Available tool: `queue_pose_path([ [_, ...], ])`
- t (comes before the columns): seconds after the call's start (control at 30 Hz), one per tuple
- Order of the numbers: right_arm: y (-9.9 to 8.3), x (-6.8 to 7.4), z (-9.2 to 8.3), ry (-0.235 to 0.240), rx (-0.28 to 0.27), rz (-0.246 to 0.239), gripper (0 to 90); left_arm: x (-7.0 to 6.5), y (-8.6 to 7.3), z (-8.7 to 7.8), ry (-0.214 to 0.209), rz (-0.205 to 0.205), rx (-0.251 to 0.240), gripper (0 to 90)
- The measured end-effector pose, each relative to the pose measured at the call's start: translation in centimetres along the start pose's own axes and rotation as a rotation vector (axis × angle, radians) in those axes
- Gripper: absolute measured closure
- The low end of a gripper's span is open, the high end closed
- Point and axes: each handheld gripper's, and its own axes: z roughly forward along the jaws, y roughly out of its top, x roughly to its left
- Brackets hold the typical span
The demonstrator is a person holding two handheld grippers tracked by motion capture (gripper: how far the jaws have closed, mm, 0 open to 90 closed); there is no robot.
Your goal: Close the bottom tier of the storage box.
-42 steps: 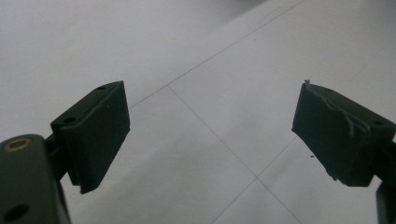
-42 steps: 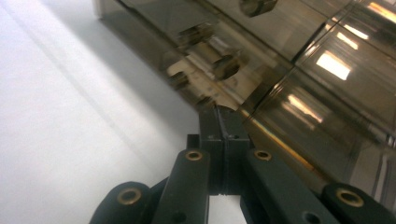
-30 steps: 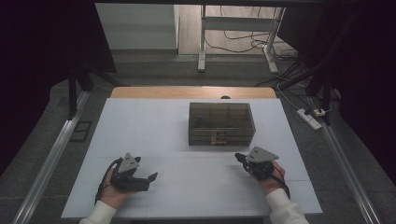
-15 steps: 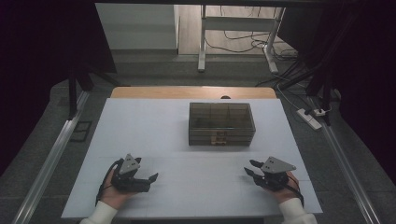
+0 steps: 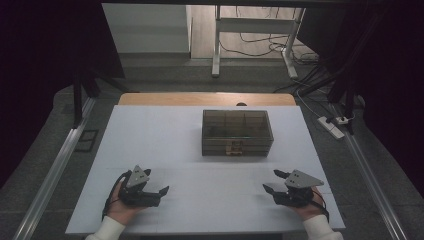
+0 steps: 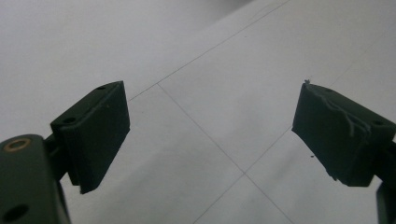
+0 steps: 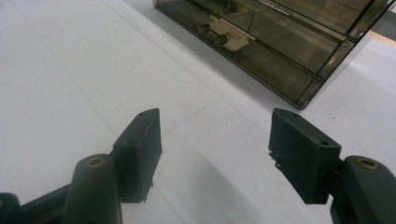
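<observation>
Presently, the smoky clear box (image 5: 237, 132) is being kept at mid-table, long axis running side to side; both grippers are being held on the person's side of it. The right gripper (image 5: 275, 181), jaws just opened wide and empty, is lying nearer the box; the left gripper (image 5: 161, 193) is also being held agape, empty.

The box (image 5: 237, 132) at twelve o'clock looks like smoky clear plastic, glossy. The table (image 5: 175, 130) top is matt white and smooth, with a wooden edge. The gripper pads (image 6: 95, 133) look like matt black rubber, one scuffed.
</observation>
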Motion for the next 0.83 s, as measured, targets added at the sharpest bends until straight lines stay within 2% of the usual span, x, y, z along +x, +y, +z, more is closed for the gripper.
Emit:
queue_pose_path([
  [0.07,0.13,-0.06,0.25,0.016,-0.005,0.007,33.5,0.01,0.06,0.02,0.001,-0.006,-0.002,11.5],
  [0.2,0.25,-0.08,0.43,0.017,0.003,0.004,32.6,-0.11,0.02,-0.17,0.007,-0.004,-0.002,11.4],
  [0.4,0.18,-0.43,-0.03,-0.005,-0.006,0.019,32.5,-0.04,-0.08,-0.37,0.007,-0.007,-0.009,11.5],
  [0.83,0.04,-0.69,-0.03,-0.005,0.005,0.025,31.8,-0.05,-0.05,-0.36,0.009,-0.001,-0.006,11.5],
])
